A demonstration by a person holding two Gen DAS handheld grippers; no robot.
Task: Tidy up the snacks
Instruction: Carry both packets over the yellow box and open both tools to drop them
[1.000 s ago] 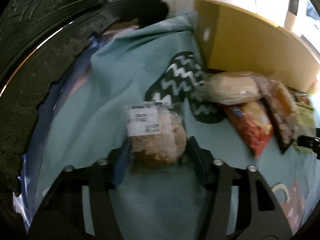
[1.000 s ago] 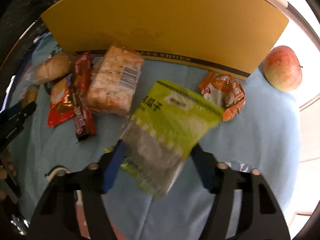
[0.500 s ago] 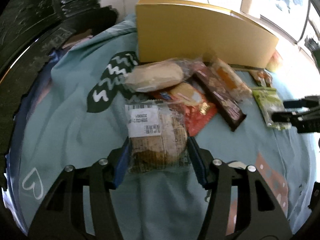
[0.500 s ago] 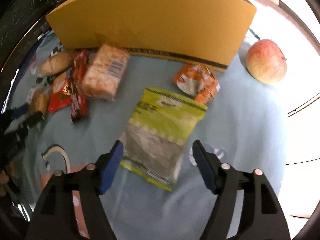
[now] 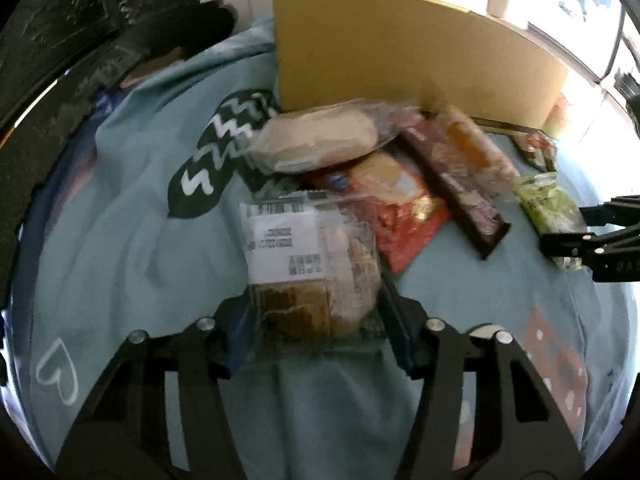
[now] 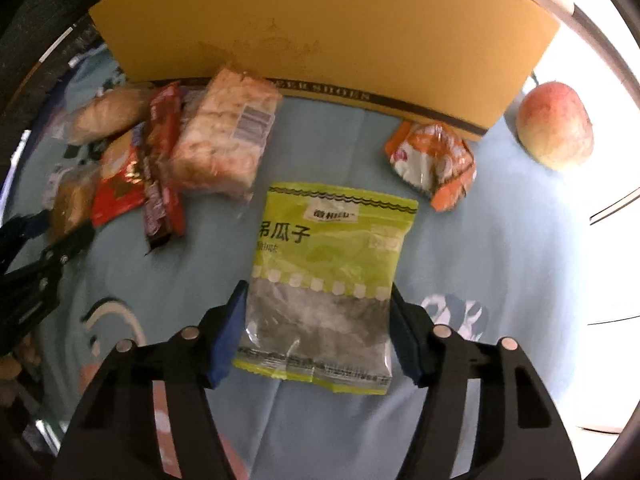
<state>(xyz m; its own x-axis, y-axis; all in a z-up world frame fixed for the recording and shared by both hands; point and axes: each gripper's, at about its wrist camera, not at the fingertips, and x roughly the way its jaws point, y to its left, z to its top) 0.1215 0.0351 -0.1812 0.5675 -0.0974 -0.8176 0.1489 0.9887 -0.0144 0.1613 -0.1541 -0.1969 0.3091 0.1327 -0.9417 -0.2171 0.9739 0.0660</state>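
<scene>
While the left hand-held gripper (image 5: 316, 320) stays clamped on a wrapped bread pack (image 5: 312, 264) beside the snack cluster, the right hand-held gripper (image 6: 316, 332) is closing its jaws around the green seed packet (image 6: 328, 280). Judging by the orange packet (image 6: 434, 164) and apple (image 6: 554, 124) lying apart near the yellow box (image 6: 320, 28), sorting looks roughly half done.

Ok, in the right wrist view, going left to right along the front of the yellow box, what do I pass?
Bread roll → red snack bar → clear rice cracker pack → orange snack packet → apple, all lying on the blue cloth before the yellow box.
</scene>
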